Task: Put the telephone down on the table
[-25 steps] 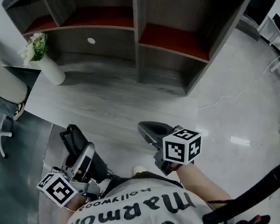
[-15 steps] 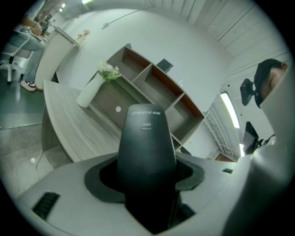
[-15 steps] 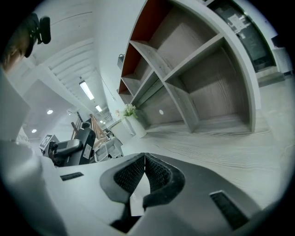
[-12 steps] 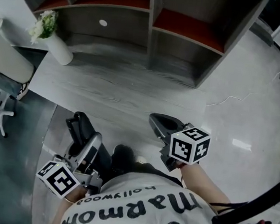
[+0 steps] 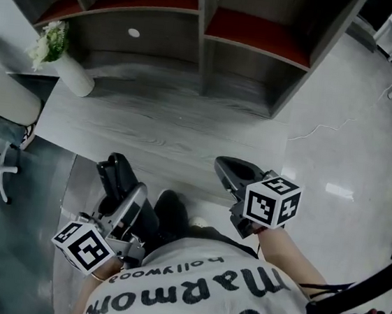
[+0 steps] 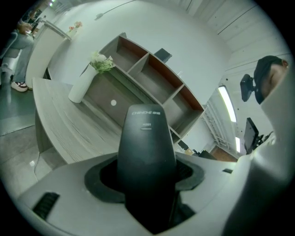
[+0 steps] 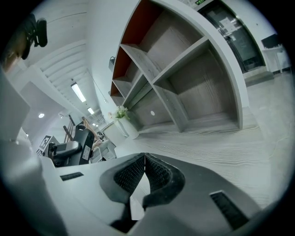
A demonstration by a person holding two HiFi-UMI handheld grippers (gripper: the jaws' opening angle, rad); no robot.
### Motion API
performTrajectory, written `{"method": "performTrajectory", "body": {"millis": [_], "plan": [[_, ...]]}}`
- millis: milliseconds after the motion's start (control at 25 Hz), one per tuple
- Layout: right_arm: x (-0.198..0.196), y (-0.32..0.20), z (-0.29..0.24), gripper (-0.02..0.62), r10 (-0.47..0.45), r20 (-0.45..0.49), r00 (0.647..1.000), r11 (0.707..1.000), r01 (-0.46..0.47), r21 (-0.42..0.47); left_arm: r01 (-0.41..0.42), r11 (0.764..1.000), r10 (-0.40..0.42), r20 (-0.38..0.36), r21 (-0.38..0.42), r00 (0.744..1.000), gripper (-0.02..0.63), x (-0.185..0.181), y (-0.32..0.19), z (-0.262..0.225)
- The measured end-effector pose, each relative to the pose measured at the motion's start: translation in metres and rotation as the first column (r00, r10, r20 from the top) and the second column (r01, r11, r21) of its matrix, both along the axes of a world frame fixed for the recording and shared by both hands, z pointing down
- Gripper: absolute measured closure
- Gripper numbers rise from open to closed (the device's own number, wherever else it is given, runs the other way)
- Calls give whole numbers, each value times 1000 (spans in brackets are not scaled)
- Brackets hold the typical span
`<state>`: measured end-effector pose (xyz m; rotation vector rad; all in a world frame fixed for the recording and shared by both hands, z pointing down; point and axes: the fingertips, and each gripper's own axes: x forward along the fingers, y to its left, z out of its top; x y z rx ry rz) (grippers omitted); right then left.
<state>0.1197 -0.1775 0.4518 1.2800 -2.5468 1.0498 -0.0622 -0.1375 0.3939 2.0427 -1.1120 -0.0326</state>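
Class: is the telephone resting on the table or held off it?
Held: jaws of the left gripper clamp the telephone, short of the table.

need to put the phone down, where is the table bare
The table is bare from the vase at its left end to its right edge, all along the front of the shelf unit. Only the vase corner is taken.

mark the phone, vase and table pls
phone (image 6: 146, 152), left gripper view, middle of its black body.
vase (image 5: 72, 79), head view, middle of its white body.
table (image 5: 178, 126), head view, bare wood top.
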Motion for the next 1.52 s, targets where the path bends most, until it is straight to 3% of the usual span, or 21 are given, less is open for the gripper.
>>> {"method": "performTrajectory", "body": {"millis": [360,720,960,1160,1520], "plan": [[-9,-29,1,583,72,0,997,997,-72,-11,-82,997,82,21,-3,996,331,-10,-40,-2],[-20,-69,-4,583,192,19,981,981,-191,-8,-200,979,204,113,-40,973,331,-26,-105,3],[-15,-84,-2,583,302,18,953,953,-302,-13,-302,952,305,166,-40,938,331,-27,-153,4],[-7,-89,-6,583,379,3,925,925,-379,-15,-402,915,396,264,-33,879,331,-27,-194,13],[-8,-86,-3,583,441,0,897,897,-441,-26,-517,852,515,325,-88,793,331,-23,-240,36]]}}
